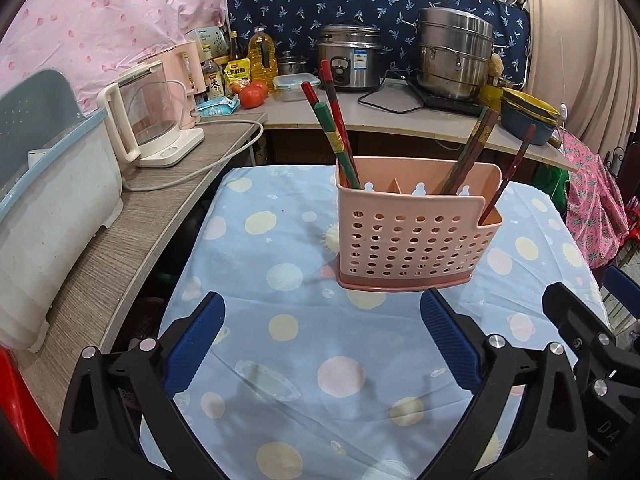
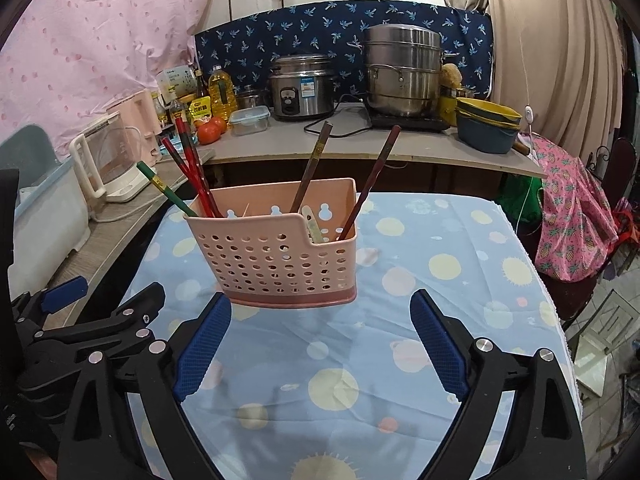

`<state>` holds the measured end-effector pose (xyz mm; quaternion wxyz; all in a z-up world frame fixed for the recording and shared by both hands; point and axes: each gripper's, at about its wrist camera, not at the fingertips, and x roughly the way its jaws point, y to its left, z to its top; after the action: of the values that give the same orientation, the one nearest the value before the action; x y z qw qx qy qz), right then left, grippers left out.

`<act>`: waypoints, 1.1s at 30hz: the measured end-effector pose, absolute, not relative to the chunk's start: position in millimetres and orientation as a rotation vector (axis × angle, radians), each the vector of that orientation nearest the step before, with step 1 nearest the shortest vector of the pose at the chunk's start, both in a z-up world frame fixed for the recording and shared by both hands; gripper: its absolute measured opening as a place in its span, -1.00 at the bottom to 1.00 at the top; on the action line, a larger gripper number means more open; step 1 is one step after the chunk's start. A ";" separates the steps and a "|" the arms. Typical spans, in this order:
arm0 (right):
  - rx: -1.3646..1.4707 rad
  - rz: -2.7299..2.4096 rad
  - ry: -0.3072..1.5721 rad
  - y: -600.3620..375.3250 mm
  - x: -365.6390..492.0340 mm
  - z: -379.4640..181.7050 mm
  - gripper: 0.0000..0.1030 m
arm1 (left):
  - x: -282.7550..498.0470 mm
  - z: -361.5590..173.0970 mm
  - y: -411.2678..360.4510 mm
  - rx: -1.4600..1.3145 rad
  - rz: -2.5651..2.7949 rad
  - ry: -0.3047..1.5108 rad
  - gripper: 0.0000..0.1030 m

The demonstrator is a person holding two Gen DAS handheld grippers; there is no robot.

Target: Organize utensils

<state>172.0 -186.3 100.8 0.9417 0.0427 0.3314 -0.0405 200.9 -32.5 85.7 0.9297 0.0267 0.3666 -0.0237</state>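
- Standing near the counter's [image 1: 280, 340] far edge, a pink holder [image 1: 416, 236] is carrying chopsticks [image 1: 336, 136].
- Both the left gripper [image 1: 322, 344] and right gripper [image 2: 320, 344] are hovering, fingers spread wide, gripping nothing.

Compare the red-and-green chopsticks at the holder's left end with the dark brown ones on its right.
The red-and-green chopsticks are brightly painted; the dark brown chopsticks look dull and worn. The red-and-green chopsticks lean left, their tops fanning apart, while the dark brown chopsticks lean right. The red-and-green chopsticks sit at the left end of the pink holder, the dark brown chopsticks towards its right end. Both groups stand tips-down, and neither open gripper touches them.
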 end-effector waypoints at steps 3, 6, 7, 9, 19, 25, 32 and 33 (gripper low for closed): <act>0.079 -0.088 0.672 -186.0 171.0 100.0 0.71 | 200.8 85.2 -32.6 0.047 -0.046 0.753 0.83; 0.078 -0.092 0.673 -186.4 170.5 99.6 0.89 | 201.5 84.0 -30.9 0.038 -0.033 0.757 0.85; 0.077 -0.091 0.674 -185.8 170.5 99.4 0.89 | 201.5 83.3 -30.3 0.038 -0.030 0.760 0.85; 0.075 -0.093 0.673 -185.1 170.0 99.4 0.89 | 200.7 82.6 -30.8 0.043 -0.020 0.757 0.85; 0.074 -0.104 0.676 -185.1 169.2 97.3 0.89 | 199.0 82.3 -32.7 0.060 -0.011 0.756 0.85; 0.075 -0.107 0.679 -185.7 168.1 94.9 0.89 | 198.0 81.6 -34.6 0.076 -0.003 0.753 0.85; 0.073 -0.107 0.688 -185.2 168.5 92.4 0.89 | 197.1 82.8 -33.5 0.078 0.006 0.750 0.85; 0.072 -0.107 0.689 -185.1 169.1 92.4 0.89 | 197.2 82.7 -33.4 0.081 0.009 0.751 0.85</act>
<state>169.1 -185.1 92.4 0.9392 0.0353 0.3377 -0.0522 197.2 -33.4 82.7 0.9296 0.0396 0.3664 0.0042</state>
